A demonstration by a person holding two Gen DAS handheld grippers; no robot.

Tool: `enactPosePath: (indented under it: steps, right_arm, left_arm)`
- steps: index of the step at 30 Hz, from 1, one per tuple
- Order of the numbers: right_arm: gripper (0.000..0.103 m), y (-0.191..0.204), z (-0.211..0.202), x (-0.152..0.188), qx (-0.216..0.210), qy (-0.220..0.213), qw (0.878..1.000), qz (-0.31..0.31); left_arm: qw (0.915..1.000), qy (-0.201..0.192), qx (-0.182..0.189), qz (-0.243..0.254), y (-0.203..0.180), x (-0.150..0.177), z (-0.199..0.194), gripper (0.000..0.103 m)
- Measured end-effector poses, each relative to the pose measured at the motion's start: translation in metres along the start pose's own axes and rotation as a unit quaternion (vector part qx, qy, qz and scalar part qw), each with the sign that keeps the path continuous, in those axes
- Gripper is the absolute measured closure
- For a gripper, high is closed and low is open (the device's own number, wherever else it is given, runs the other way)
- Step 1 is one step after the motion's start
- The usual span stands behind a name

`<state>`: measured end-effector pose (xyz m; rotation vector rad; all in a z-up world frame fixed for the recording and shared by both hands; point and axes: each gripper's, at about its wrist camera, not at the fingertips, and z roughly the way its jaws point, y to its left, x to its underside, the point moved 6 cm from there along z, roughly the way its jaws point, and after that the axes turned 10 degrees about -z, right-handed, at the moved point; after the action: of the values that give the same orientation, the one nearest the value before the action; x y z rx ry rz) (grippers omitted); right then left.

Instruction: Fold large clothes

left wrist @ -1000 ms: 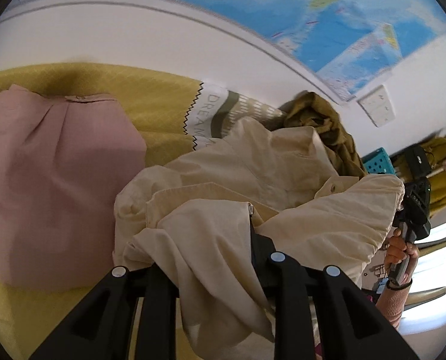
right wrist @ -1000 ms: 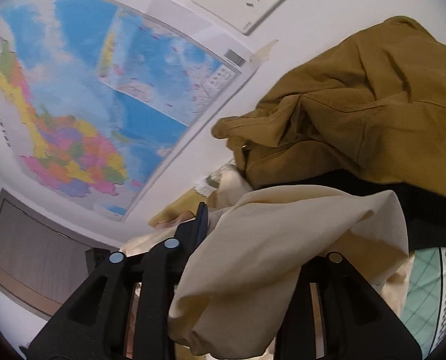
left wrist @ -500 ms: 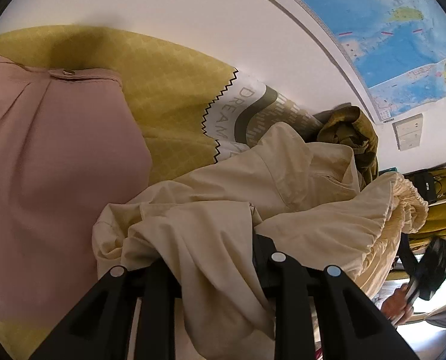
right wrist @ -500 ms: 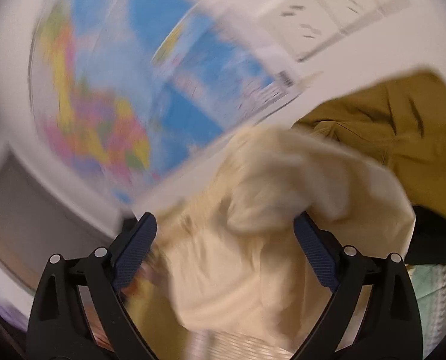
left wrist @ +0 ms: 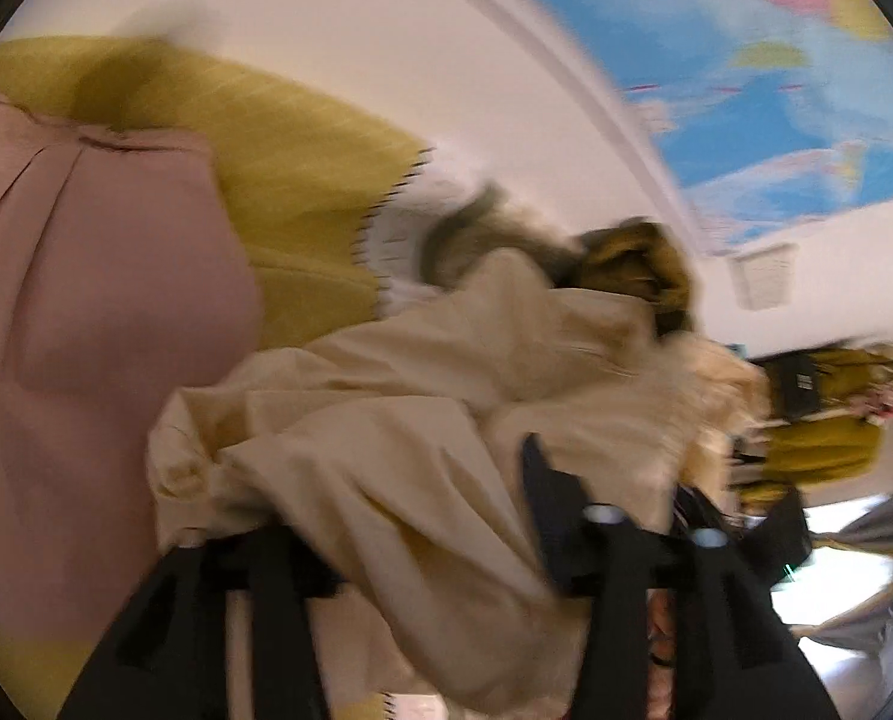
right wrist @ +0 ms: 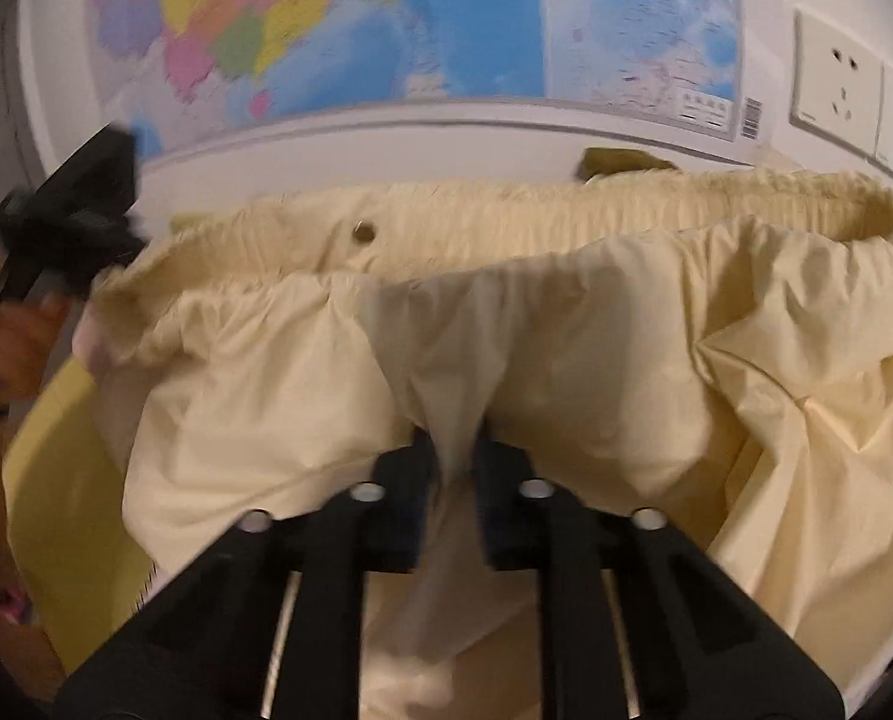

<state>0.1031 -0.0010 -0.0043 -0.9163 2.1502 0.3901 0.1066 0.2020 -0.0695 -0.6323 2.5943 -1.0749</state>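
Loosely gathered, crinkly cream garment [right wrist: 596, 360]

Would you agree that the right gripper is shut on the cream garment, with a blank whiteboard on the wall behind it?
Not quite. The right gripper is shut on the cream garment, but the wall behind holds a coloured map, not a blank whiteboard. The right wrist view shows it.
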Motion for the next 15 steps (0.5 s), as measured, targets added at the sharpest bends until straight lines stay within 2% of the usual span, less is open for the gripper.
enactPosePath:
  steps: [2,3,5,6,8,10,12,13,14,15]
  right_arm:
    - [0.097,-0.012,-0.003,-0.007,-0.012,-0.013,0.999,0.026]
    - [0.097,-0.016,-0.005,-0.011,-0.01,-0.022,0.999,0.034]
    - [0.097,-0.019,-0.006,-0.019,-0.007,-0.028,0.999,0.037]
    - [0.097,-0.02,-0.004,-0.022,-0.005,-0.031,0.999,0.038]
    - [0.097,-0.02,0.011,-0.03,-0.002,-0.022,0.999,0.039]
    - [0.097,-0.022,0.029,-0.028,-0.001,-0.003,0.999,0.046]
    - [0.092,-0.026,0.051,-0.021,0.004,0.031,0.998,0.047]
    - [0.088,-0.026,0.057,-0.018,0.006,0.039,0.998,0.045]
    - [0.079,-0.025,0.055,-0.018,0.002,0.039,0.998,0.042]
    - [0.071,-0.024,0.048,-0.018,-0.008,0.03,0.999,0.044]
  left_arm:
    - [0.9989,-0.021,0.026,0.033,-0.013,0.009,-0.02,0.04]
    - [0.9972,-0.036,0.038,0.053,-0.02,0.014,-0.03,0.03]
    - [0.9903,-0.08,0.061,0.096,-0.033,0.025,-0.055,0.017]
    - [0.9849,-0.109,0.06,0.12,-0.038,0.031,-0.067,0.016]
    - [0.9787,-0.135,0.031,0.151,-0.039,0.038,-0.073,0.016]
    - [0.9785,-0.128,0.01,0.162,-0.033,0.04,-0.064,0.016]
    - [0.9751,-0.133,-0.061,0.166,-0.015,0.04,-0.043,0.017]
    - [0.974,-0.128,-0.09,0.164,-0.005,0.041,-0.033,0.017]
    - [0.9735,-0.123,-0.11,0.158,0.006,0.043,-0.024,0.022]
    - [0.9727,-0.124,-0.119,0.156,0.015,0.044,-0.022,0.023]
